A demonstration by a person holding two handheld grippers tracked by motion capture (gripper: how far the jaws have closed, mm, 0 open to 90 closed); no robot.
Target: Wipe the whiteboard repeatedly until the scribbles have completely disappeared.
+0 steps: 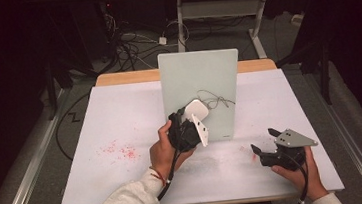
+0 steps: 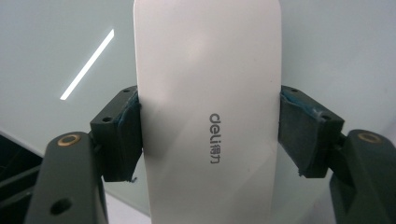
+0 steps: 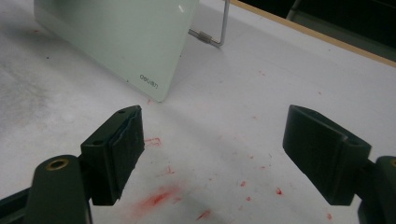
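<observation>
The glass board (image 1: pixel 206 87) stands tilted on the white table (image 1: pixel 120 123), leaning back on a metal wire stand (image 3: pixel 223 28) that shows behind its edge in the right gripper view. It serves as the landmark here.

The left gripper (image 1: pixel 187 126) is held up against the lower front face of the board, and its jaws are clamped on the two long sides of a white eraser block (image 2: pixel 208 107). In the left gripper view the block fills the space between the jaws, its flat back bearing the grey "deli" print, with the board's pale surface right behind it. In the high view the eraser (image 1: pixel 196 111) lies against the board's face, just below a thin dark scribble (image 1: pixel 216 100) drawn on the glass.

The right gripper (image 1: pixel 268 144) rests low, to the right of the board and nearer the person, well apart from it. Its jaws stand wide with nothing between them, above red marks (image 3: pixel 156 198) on the tabletop. More red specks (image 1: pixel 118 150) lie to the left of the board.
</observation>
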